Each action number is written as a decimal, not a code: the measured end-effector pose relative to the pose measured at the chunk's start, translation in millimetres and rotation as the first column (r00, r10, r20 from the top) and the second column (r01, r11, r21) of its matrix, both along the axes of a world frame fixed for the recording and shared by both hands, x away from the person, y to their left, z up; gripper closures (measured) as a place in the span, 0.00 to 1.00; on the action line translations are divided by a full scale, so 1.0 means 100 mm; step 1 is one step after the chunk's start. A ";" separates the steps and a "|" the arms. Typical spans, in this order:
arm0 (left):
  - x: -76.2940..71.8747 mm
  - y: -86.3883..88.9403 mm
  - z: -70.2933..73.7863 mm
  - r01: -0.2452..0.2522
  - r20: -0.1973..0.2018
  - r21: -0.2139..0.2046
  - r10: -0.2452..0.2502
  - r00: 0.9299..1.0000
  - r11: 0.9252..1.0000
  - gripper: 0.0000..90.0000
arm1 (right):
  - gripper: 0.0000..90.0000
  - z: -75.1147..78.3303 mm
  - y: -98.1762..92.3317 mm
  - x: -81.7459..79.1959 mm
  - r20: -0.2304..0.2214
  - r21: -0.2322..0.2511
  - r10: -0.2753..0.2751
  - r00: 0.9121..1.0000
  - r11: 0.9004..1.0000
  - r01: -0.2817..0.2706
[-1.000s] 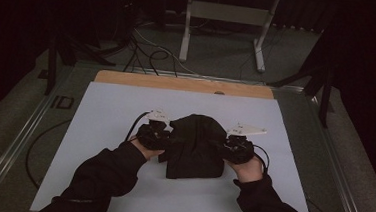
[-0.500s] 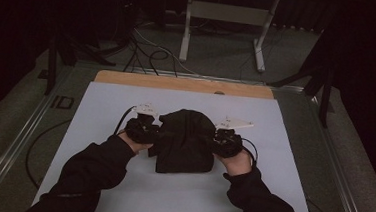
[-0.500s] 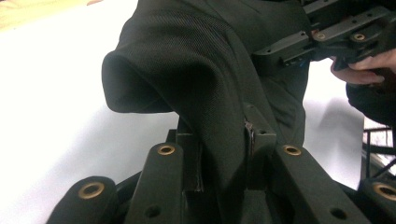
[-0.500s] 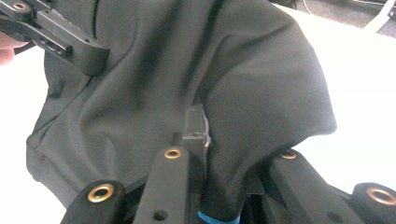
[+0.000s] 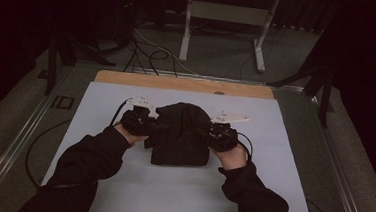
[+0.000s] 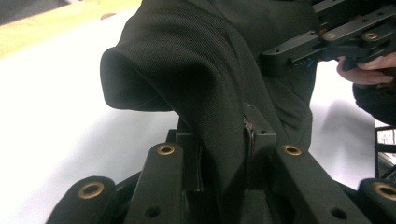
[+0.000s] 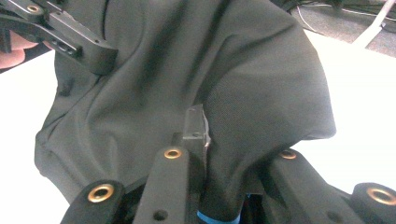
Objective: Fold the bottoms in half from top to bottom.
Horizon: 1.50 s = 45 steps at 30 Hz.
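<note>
A black cloth [image 5: 181, 134] lies bunched in the middle of the white mat [image 5: 283, 143], its upper part lifted into a hump. My left gripper [image 5: 152, 125] is shut on the cloth's left edge, and my right gripper [image 5: 211, 133] is shut on its right edge. In the left gripper view a fold of the cloth [image 6: 187, 60] runs down between the pressed jaws of the left gripper [image 6: 223, 140]. In the right gripper view the cloth [image 7: 196, 60] drapes over the right gripper [image 7: 210, 140], hiding one jaw; one pad [image 7: 194, 122] shows against the fabric.
A wooden strip [image 5: 182, 83] borders the mat's far edge. Metal rails [image 5: 24, 129] run along both sides of the table. Cables [image 5: 149, 53] and a white stand [image 5: 227, 18] sit on the floor beyond. The mat has free room around the cloth.
Both hands have carried the cloth a little to the left across the mat. Both grips on it stay the same.
</note>
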<state>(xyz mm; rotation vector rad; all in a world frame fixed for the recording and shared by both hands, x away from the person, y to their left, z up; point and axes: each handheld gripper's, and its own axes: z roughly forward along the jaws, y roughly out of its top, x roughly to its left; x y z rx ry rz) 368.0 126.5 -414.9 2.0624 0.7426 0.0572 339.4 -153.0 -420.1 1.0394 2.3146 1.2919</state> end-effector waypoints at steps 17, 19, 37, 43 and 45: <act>0.23 -0.05 -0.44 -0.024 -0.091 0.009 0.025 0.996 1.000 0.81 | 0.85 -0.35 0.08 0.23 -0.074 -0.058 -0.030 0.997 0.998 0.026; 0.28 -0.05 -0.50 -0.035 -0.105 0.004 0.035 0.994 0.999 0.81 | 0.85 -0.42 0.08 0.29 -0.087 -0.068 -0.038 0.995 0.997 0.032; 0.57 -0.02 -0.76 -0.117 -0.152 0.013 0.117 0.981 0.993 0.80 | 0.85 -0.59 0.13 0.60 -0.117 -0.119 -0.078 0.990 0.991 0.064; 0.66 -0.04 -0.79 -0.134 -0.152 0.026 0.136 0.979 0.991 0.79 | 0.85 -0.61 0.13 0.67 -0.117 -0.127 -0.091 0.989 0.989 0.076; 0.68 -0.05 -0.79 -0.135 -0.149 0.034 0.138 0.979 0.990 0.79 | 0.85 -0.62 0.13 0.70 -0.116 -0.131 -0.094 0.989 0.988 0.078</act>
